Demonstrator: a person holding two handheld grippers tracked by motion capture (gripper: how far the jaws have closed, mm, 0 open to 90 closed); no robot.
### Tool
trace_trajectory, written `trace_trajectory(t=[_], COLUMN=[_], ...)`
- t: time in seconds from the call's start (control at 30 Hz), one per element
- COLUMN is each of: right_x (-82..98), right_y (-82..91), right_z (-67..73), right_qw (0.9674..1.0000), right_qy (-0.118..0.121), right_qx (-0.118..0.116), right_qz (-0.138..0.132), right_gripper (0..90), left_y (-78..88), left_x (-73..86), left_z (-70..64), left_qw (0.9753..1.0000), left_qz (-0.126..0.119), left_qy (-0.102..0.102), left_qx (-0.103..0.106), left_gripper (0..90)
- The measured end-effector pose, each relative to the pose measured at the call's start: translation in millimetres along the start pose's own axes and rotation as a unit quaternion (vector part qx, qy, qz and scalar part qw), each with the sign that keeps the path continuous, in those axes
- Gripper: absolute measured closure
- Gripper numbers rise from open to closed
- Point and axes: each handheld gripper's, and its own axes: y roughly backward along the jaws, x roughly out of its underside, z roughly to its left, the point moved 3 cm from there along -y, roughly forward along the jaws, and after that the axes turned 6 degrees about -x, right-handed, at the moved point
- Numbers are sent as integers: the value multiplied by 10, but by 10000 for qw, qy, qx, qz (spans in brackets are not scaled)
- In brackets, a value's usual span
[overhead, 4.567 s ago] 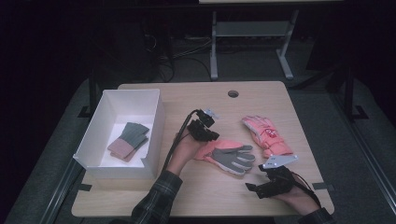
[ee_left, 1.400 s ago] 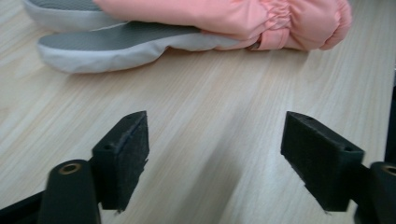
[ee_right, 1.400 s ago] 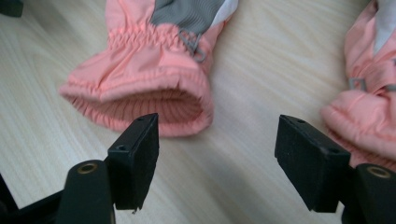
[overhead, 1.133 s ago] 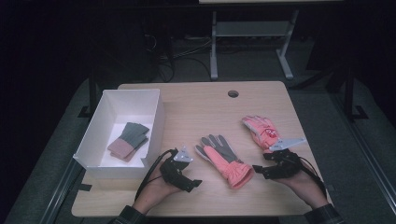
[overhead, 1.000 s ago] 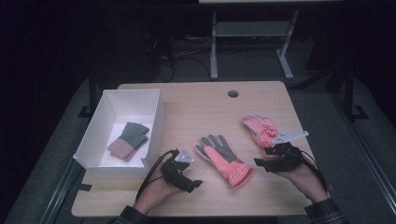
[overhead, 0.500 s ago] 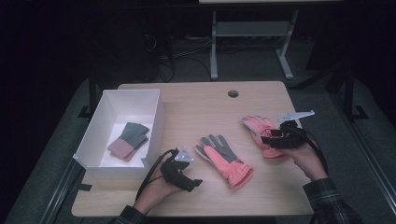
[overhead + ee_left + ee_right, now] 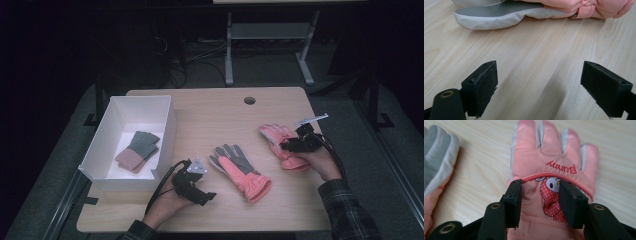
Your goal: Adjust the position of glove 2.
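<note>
From the high view, a wooden table (image 7: 200,112) carried a white box (image 7: 167,131) near its left edge, with a folded grey and pink pair of gloves (image 7: 137,151) lying inside. A pink glove with a grey palm (image 7: 241,168) lay palm up near the middle of the front edge, its cuff toward the front. A second pink glove (image 7: 281,142) lay near the right edge, back up. The left gripper (image 7: 200,192) rested low on the table near the front edge, between the box's front right corner and the grey-palmed glove, apart from both. The right gripper (image 7: 290,146) sat over the second glove near its cuff, the person's hand (image 7: 320,162) behind it.

In the left gripper view, the two black jaws stood wide apart over bare wood with nothing between them. The grey-palmed glove (image 7: 506,12) lay ahead of them across the top of the view, not touched.

In the right gripper view, the jaws had just been closing and stood partly closed over the back of the second glove (image 7: 549,162), bracketing its cartoon patch (image 7: 550,195) below the word "Bunny". Glove fabric lay between the pads, yet whether they pinched it could not be told. The grey-palmed glove (image 7: 436,162) showed at the left edge.
</note>
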Motion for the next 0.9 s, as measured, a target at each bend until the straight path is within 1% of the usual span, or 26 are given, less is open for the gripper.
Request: trace_trajectory(t=[0.07,0.1,0.13,0.17,0.2,0.3,0.33,0.37,0.43,0.5,0.6,0.77,0.8,0.83,0.9], right_x=[10,30,30,35,34,40,40,43,45,43,44,50,50,42,33], right_y=[-24,-74,-74,-113,-120,-133,-133,-126,-123,-116,-115,-54,-54,-13,24], right_z=[-7,-11,-11,-9,-12,-42,-42,-65,-66,-68,-73,-98,-98,-108,-100], right_qw=[10000,9999,9999,9997,9996,9995,9995,9995,9996,9996,9997,9995,9995,9995,9995], right_qy=[9,-15,-15,23,78,-17,-17,-121,-79,-30,-32,-160,-160,-152,-129], right_qx=[3,8,8,55,80,3,3,-52,-56,-63,-85,-265,-265,-289,-295], right_qz=[36,159,159,234,257,304,304,299,275,262,225,105,105,19,23], right_gripper=[551,578,578,603,615,668,668,726,791,837,856,878,878,881,882], left_y=[1,3,3,5,-6,-12,-12,-12,-14,-17,-17,-17,-16,-16,-16], left_x=[-1,-3,-3,-3,-3,1,1,0,3,5,5,4,4,5,6], left_z=[-1,-1,-1,2,0,-10,-10,-9,-3,0,2,-1,0,3,8], left_qw=[10000,10000,10000,10000,10000,10000,10000,10000,10000,10000,10000,10000,9999,9999,9999], left_qz=[-5,-5,-5,30,13,13,13,30,44,54,62,79,89,94,94], left_qy=[1,-10,-10,-43,-35,-25,-25,-36,-47,-24,-23,-35,-39,-49,-49], left_qx=[-4,-5,-5,-10,-23,-16,-16,-6,-24,-15,-16,-26,-27,-28,-29], left_gripper=[137,139,139,139,139,140,141,141,141,142,143,143,143,143,143])
